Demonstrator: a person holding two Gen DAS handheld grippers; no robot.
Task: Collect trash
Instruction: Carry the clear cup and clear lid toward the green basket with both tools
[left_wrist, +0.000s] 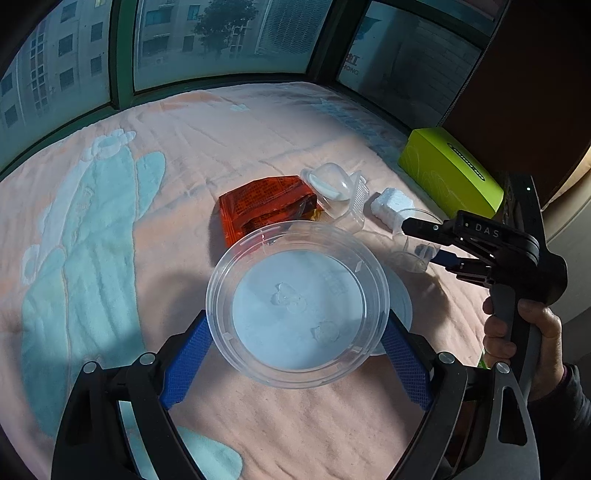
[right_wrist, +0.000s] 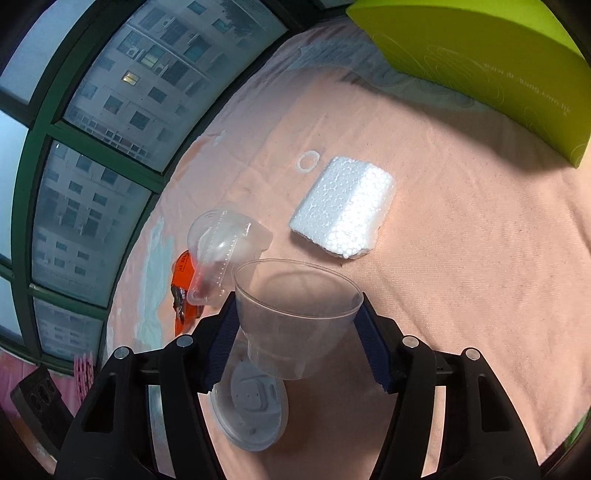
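Note:
My left gripper (left_wrist: 297, 326) is shut on a clear round plastic bowl (left_wrist: 295, 306), its blue pads pressing on both sides of the rim above the pink blanket. My right gripper (right_wrist: 297, 306) is shut on a clear plastic cup (right_wrist: 295, 317), held mouth-up; the left wrist view shows this gripper (left_wrist: 419, 240) and cup (left_wrist: 413, 254) at the right. On the blanket lie an orange-red wrapper (left_wrist: 262, 206) (right_wrist: 183, 271), a clear clamshell container (left_wrist: 332, 184) (right_wrist: 221, 247), a white foam block (left_wrist: 391, 203) (right_wrist: 343, 206) and a white lid (right_wrist: 251, 406).
A lime-green box (left_wrist: 450, 170) (right_wrist: 480, 66) stands at the blanket's right edge. Windows (left_wrist: 221, 37) line the far side. A person's hand (left_wrist: 535, 325) grips the right tool's handle. The pink blanket (left_wrist: 166, 240) carries a light blue pattern at the left.

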